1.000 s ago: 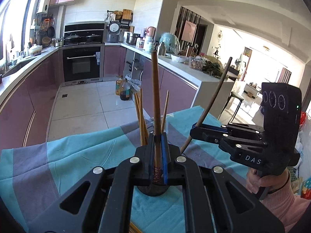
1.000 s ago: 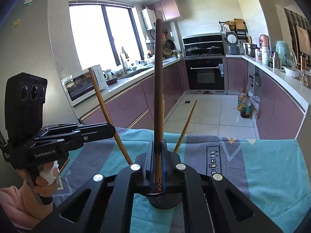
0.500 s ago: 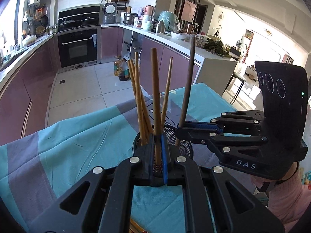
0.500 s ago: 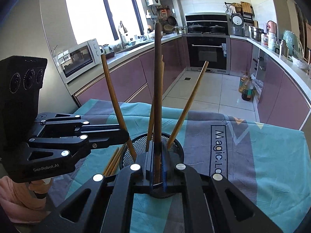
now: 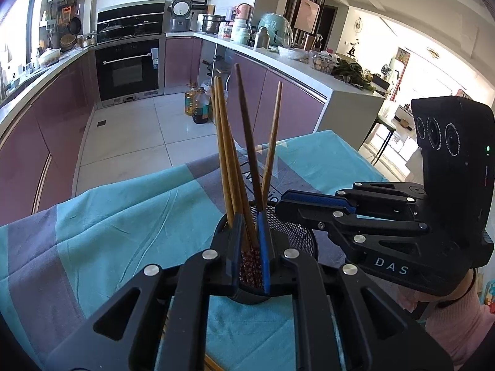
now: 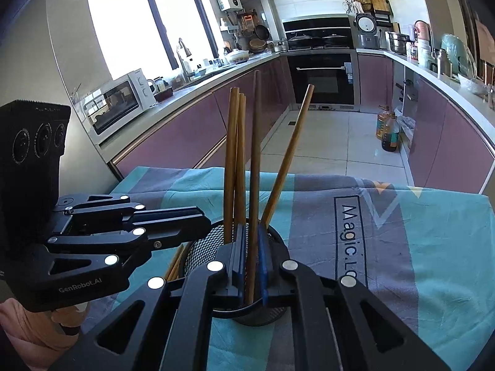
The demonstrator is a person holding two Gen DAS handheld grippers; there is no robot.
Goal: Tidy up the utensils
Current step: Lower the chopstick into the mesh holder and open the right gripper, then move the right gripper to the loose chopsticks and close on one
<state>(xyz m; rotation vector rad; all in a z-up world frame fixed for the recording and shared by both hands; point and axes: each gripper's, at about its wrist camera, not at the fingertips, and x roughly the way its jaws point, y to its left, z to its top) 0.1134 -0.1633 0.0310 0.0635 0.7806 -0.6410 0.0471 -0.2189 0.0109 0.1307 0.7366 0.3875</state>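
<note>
The left gripper (image 5: 249, 216) and the right gripper (image 6: 250, 228) both tilt down over one mesh holder, and on each the jaws are opening: a narrow gap shows between the blue-lined fingers (image 5: 263, 247), with chopstick shafts standing in that gap and daylight on either side, so neither pair of pads presses on anything. From the left wrist view the right gripper (image 5: 283, 201) comes in from the right with its tips above the holder's rim. From the right wrist view the left gripper (image 6: 202, 218) comes in from the left in the same way. Under everything lies a teal and grey tablecloth (image 5: 123, 216) (image 6: 402, 232), printed with dark lettering. On it stands the black mesh holder (image 5: 297, 235) (image 6: 201, 247), directly below both sets of fingers. Inside it the chopsticks fan upward. A dark chopstick (image 5: 244, 123) (image 6: 256, 154) runs up through the finger gap in each view. A pair of lighter chopsticks (image 5: 222, 139) (image 6: 233, 154) leans close together to its left. A single light chopstick (image 5: 272, 139) (image 6: 290, 154) leans away to the right. Which shaft each gripper has let go is hard to tell, as the lower ends crowd together behind the fingers. A few more loose chopsticks (image 6: 174, 262) lie on the cloth just beside the holder, partly hidden under the left gripper. A pink sleeve (image 5: 458, 324) shows behind the right gripper.
</note>
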